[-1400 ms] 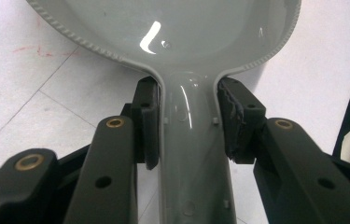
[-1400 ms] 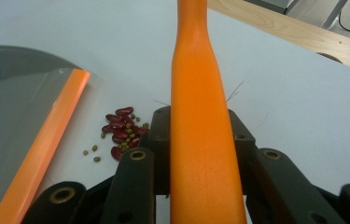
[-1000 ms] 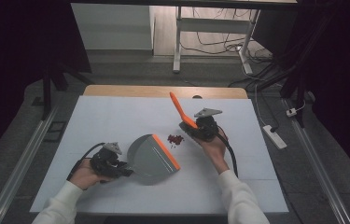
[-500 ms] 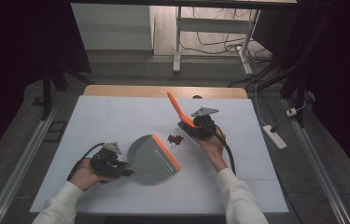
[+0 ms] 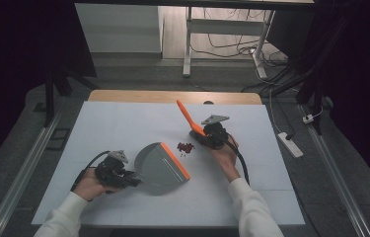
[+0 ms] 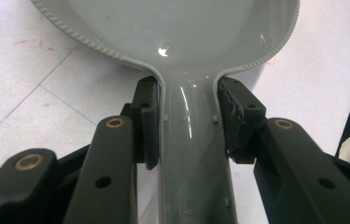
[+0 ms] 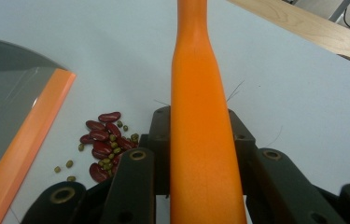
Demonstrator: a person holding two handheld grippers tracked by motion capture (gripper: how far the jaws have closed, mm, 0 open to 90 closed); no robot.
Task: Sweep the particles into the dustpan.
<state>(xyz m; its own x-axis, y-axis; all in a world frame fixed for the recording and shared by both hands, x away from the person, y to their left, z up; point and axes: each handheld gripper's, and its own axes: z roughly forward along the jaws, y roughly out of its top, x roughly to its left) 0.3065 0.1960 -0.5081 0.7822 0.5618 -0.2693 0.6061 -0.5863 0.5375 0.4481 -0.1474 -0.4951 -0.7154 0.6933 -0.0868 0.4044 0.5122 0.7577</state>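
Beans (image 5: 186, 147), a small heap of red ones with a few little green ones mixed in, lay on the white desk (image 5: 123, 123) between your two hands, just beyond the dustpan's orange lip (image 5: 175, 160) and to the near left of the brush. You had your left tool (image 5: 132, 178) clamped on the grey dustpan's (image 5: 158, 165) handle, its pads pressing both sides of the neck where the handle widens into the pan. Your right tool (image 5: 201, 134) was closed on the orange brush handle (image 5: 185, 114), which slanted up and away toward the far left. The bristle end was hidden behind the tool, so I could not tell whether it touched the desk.

By my reading you were at the sweeping step, with both implements gripped and nothing yet in the pan. The next move called for the brush head to come down on the far right side of the heap and draw toward the near left, onto the lip. It also called for you to keep the lip flat on the desk, or the small green beans could slip underneath. A short, slow stroke seemed wise, since the round beans looked likely to scatter.
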